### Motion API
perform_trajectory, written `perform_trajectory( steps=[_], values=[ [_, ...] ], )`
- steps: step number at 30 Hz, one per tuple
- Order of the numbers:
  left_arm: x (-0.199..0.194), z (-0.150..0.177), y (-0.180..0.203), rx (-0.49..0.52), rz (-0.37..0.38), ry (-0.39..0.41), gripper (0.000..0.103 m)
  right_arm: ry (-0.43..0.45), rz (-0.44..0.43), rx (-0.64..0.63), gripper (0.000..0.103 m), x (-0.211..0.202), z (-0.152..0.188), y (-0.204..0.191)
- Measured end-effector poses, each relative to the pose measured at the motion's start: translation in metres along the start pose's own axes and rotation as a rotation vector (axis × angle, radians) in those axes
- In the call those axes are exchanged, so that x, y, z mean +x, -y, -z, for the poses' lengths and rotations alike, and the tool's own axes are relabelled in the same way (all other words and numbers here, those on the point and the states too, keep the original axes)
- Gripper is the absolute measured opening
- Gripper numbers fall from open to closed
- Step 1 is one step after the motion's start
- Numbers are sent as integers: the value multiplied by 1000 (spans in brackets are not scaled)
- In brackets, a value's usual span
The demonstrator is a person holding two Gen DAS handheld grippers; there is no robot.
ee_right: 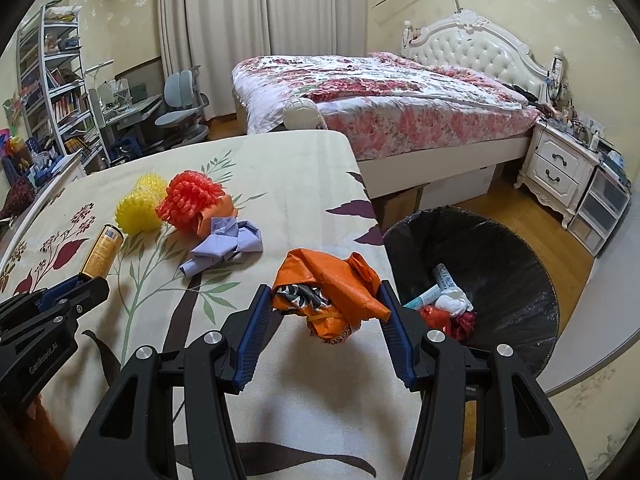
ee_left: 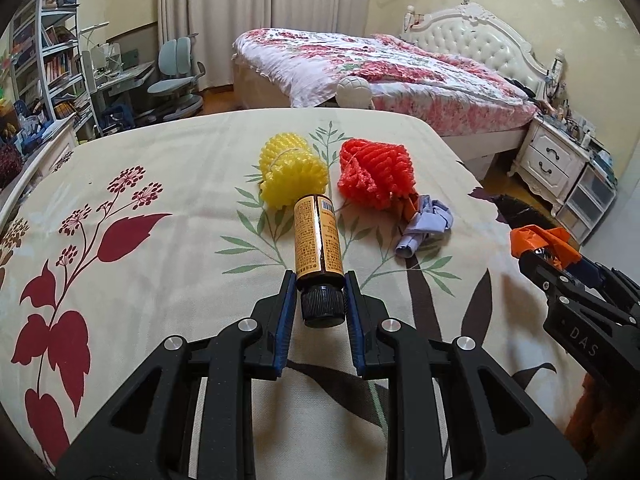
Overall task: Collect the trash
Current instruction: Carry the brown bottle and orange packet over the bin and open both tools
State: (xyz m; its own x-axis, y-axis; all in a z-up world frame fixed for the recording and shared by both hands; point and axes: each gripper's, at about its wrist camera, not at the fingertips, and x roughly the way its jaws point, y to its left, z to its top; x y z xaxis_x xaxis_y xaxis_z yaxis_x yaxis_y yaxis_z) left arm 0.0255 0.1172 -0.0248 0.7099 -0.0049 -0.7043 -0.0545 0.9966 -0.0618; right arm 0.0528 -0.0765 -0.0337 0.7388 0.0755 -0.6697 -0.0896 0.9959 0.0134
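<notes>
My left gripper (ee_left: 320, 280) is shut on a brown bottle (ee_left: 318, 236) with a yellow label and black cap, lying on the floral tablecloth (ee_left: 160, 184). The bottle also shows in the right wrist view (ee_right: 102, 250). My right gripper (ee_right: 326, 294) is shut on a crumpled orange wrapper (ee_right: 332, 288), held above the table's right edge. In the left wrist view this wrapper (ee_left: 540, 242) sits at the right. A yellow foam net (ee_left: 290, 172), a red foam net (ee_left: 376, 174) and a crumpled lilac paper (ee_left: 424, 224) lie beyond the bottle.
A round bin with a black liner (ee_right: 500, 248) stands on the floor right of the table and holds some trash (ee_right: 448, 300). Beyond are a bed (ee_right: 380, 100), a white nightstand (ee_right: 556, 168), a desk chair (ee_right: 180, 108) and bookshelves (ee_right: 52, 80).
</notes>
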Motion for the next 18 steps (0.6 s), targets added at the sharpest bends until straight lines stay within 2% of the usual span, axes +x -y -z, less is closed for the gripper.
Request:
perform_trajectory(
  steps=[18],
  values=[
    [3,-18,79,129,109,46,23,38,126,98,53,-9,-13,69]
  ],
)
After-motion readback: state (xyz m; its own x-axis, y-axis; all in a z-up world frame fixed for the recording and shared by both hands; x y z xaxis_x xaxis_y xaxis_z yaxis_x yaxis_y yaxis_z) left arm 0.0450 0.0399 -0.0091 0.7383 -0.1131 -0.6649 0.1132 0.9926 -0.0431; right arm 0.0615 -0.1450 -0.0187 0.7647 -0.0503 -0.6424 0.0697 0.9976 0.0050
